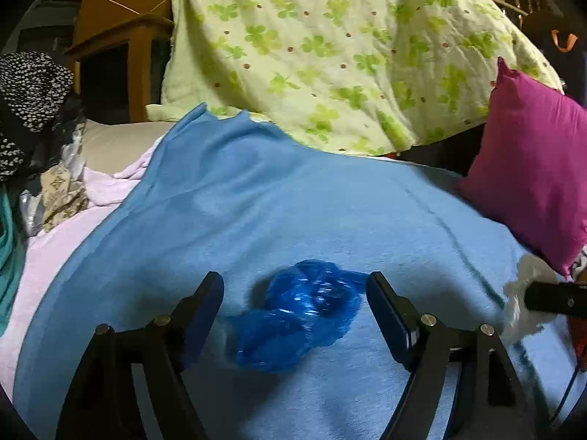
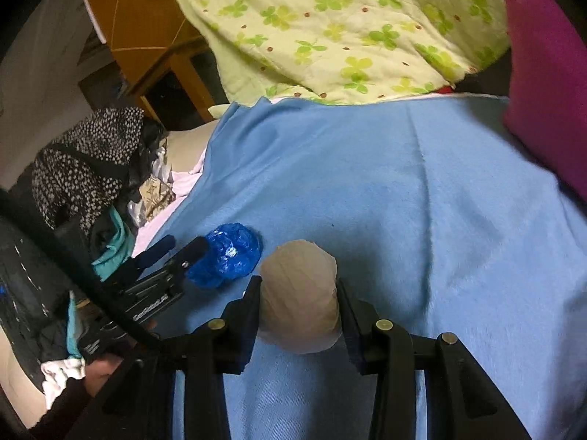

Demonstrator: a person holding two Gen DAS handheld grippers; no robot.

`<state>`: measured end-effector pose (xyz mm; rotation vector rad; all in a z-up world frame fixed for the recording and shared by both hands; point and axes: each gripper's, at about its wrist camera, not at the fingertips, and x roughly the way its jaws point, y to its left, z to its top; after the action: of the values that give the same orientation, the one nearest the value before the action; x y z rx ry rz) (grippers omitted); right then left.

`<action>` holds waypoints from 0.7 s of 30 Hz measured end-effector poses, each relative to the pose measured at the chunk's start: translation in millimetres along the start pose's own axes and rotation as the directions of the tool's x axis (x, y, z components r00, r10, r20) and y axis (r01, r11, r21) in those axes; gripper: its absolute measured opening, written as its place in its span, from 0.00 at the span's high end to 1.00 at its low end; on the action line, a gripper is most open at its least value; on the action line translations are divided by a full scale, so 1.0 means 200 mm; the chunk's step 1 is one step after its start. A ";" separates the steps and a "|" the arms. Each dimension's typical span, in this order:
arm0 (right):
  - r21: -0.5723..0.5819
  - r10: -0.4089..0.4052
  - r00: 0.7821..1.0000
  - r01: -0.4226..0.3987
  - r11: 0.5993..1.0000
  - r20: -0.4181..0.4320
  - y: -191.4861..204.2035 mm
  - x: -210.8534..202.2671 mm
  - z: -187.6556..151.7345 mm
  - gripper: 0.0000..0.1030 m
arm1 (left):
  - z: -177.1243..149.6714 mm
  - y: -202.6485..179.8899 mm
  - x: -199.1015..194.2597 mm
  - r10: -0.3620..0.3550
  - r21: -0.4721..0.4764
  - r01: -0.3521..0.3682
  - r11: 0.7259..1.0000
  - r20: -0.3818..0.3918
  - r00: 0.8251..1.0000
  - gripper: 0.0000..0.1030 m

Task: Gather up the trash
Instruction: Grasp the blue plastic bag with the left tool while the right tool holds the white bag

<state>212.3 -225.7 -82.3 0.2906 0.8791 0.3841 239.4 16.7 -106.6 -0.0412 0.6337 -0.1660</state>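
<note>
Over a light blue fleece blanket [image 1: 279, 198] spread across a bed, with 2 grippers at work. Left gripper [image 1: 295, 295] released, jaws spread wide, straddling a crumpled piece of shiny blue plastic wrapper [image 1: 304, 304] lying on the blanket; pads apart from it on both sides, no squeeze visible. From the right wrist view, same blue plastic wrapper [image 2: 227, 255] lying just beyond the left gripper [image 2: 183, 251], whose dark fingers reach toward its near edge. Right gripper [image 2: 299, 310] clenched on a crumpled off-white wad of paper or plastic [image 2: 299, 297], both black pads pressed against its sides, wad bulging out past the fingertips. In the left wrist view, that same white wad [image 1: 521, 293] at the far right edge, pinched by a dark finger, blurred. Behind the blanket, a pale green quilt printed with clover leaves [image 1: 330, 47] heaped up high. To the right, a magenta pillow [image 1: 532, 176] leaning beside the quilt. At left, a pale pink sheet [image 1: 47, 249] under the blanket's edge, and a heap of clothes including a black fabric with white dots [image 2: 88, 161]. Wooden furniture [image 1: 124, 36] in the dim background. Person's hand [image 2: 104, 368] on the left tool, low at the left edge.
</note>
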 end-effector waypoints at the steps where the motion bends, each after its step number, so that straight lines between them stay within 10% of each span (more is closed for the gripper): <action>1: 0.015 0.001 1.000 -0.001 1.000 0.002 -0.01 -0.02 -0.01 0.59 | 0.00 -0.01 0.02 0.008 0.008 -0.008 1.000 -0.010 1.000 0.20; 10: 0.035 -0.002 1.000 0.002 0.999 0.021 -0.01 -0.03 -0.02 0.59 | -0.02 0.02 0.15 0.020 -0.035 -0.023 0.999 -0.098 0.995 0.20; 14: 0.009 -0.014 1.000 0.013 1.000 0.014 0.03 -0.01 -0.04 0.59 | -0.02 -0.03 0.13 0.000 0.003 0.000 1.000 -0.092 0.996 0.46; 21: -0.009 -0.026 0.999 0.026 1.000 0.021 0.05 0.00 -0.05 0.59 | -0.01 -0.10 0.09 -0.004 0.060 0.009 0.998 -0.086 0.996 0.58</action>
<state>202.1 -216.6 -84.8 0.2742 0.8593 0.3599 249.9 -6.4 -116.3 0.0219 0.7135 -0.1939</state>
